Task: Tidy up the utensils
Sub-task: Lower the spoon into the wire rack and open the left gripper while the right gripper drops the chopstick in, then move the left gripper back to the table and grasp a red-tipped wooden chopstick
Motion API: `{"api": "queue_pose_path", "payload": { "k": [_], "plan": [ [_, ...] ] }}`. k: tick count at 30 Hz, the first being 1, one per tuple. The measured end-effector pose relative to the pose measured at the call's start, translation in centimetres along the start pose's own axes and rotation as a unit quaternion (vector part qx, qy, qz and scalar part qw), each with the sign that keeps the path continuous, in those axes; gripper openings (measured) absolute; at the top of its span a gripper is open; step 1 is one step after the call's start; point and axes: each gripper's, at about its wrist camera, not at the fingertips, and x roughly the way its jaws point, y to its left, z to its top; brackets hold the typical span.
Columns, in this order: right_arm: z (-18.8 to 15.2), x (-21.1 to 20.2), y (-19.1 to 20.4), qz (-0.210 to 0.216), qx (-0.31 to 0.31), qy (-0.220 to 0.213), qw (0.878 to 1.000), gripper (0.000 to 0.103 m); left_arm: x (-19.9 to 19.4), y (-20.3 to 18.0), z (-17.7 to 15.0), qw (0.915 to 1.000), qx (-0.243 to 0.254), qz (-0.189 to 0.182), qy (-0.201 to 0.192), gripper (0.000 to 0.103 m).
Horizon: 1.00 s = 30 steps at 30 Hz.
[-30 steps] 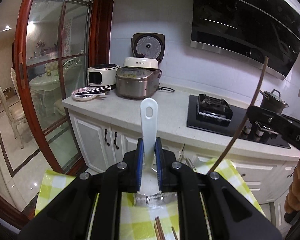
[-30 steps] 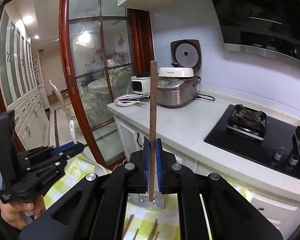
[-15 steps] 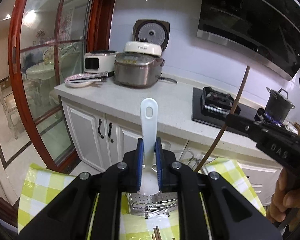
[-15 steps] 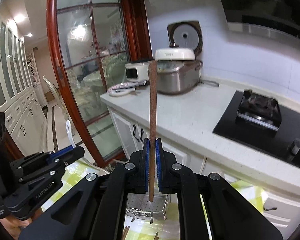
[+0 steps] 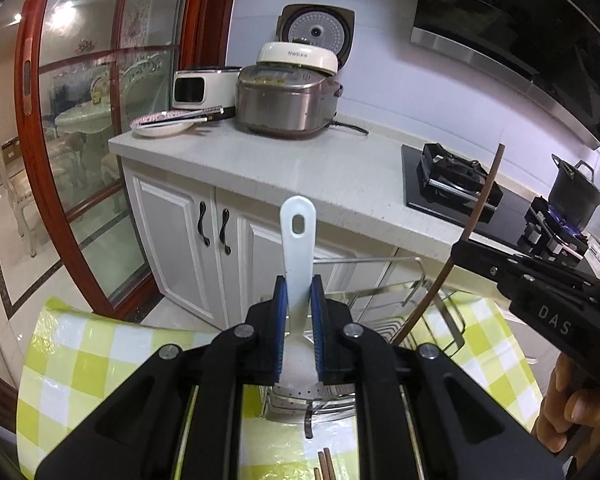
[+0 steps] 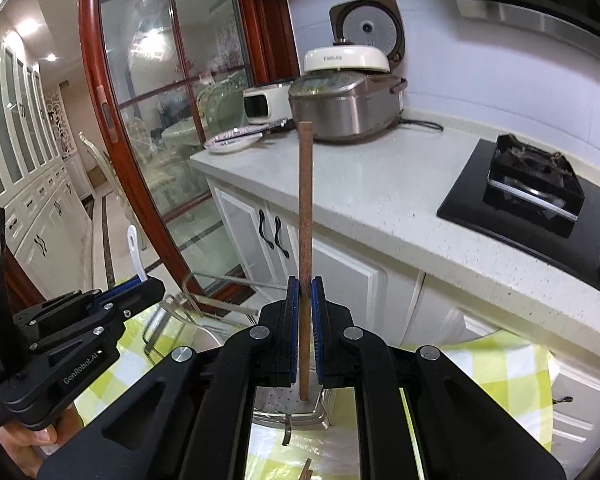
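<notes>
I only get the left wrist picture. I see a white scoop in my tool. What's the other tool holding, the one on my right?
Observer: The right tool is shut on a brown chopstick that stands upright between its pads.
Operator: Where does the bottom of that stick go?
Observer: Its lower tip hangs just above the perforated steel holder on the checked cloth.
Operator: Is anybody holding my tool?
Observer: Yes, in the right wrist view a hand grips the left tool from below, with the white scoop poking up out of it.
</notes>
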Motion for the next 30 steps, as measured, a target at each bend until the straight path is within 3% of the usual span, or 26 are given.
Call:
{"api": "queue_pose_path", "payload": {
  "k": [4,7,8,9,11,20,25,30],
  "plan": [
    [-0.5,0.5,-0.2,-0.010,-0.002,-0.001,1.000,0.009,0.6,0.2,-0.8,0.9999,-0.001,0.000,0.011,0.012],
    [-0.7,0.7,-0.4,-0.017,0.000,0.002,1.000,0.009,0.9,0.5,-1.1,0.9999,-0.007,-0.002,0.015,0.020],
    [-0.7,0.8,-0.5,-0.017,0.001,0.004,1.000,0.009,0.9,0.5,-1.2,0.9999,-0.007,-0.004,0.015,0.025],
    [-0.7,0.9,-0.6,-0.017,0.004,0.006,1.000,0.009,0.8,0.6,-1.2,0.9999,-0.007,-0.007,0.014,0.037],
    [-0.9,0.5,-0.9,-0.023,0.010,0.006,1.000,0.009,0.3,0.6,-1.3,0.9999,-0.008,-0.005,0.009,0.047],
    [-1.5,-4.5,-3.5,-0.032,0.044,-0.024,0.998,0.010,-5.1,1.7,-2.6,0.9999,-0.012,-0.003,-0.010,0.048],
    [-5.9,-8.5,-5.0,-0.067,0.052,-0.016,0.996,0.010,-9.0,2.5,-5.9,0.9999,-0.016,-0.001,-0.004,0.052],
    [-13.7,-8.6,-6.4,-0.087,0.064,0.062,0.992,0.010,-9.6,3.5,-11.2,0.9988,-0.026,-0.006,0.042,0.053]
  ]
}}
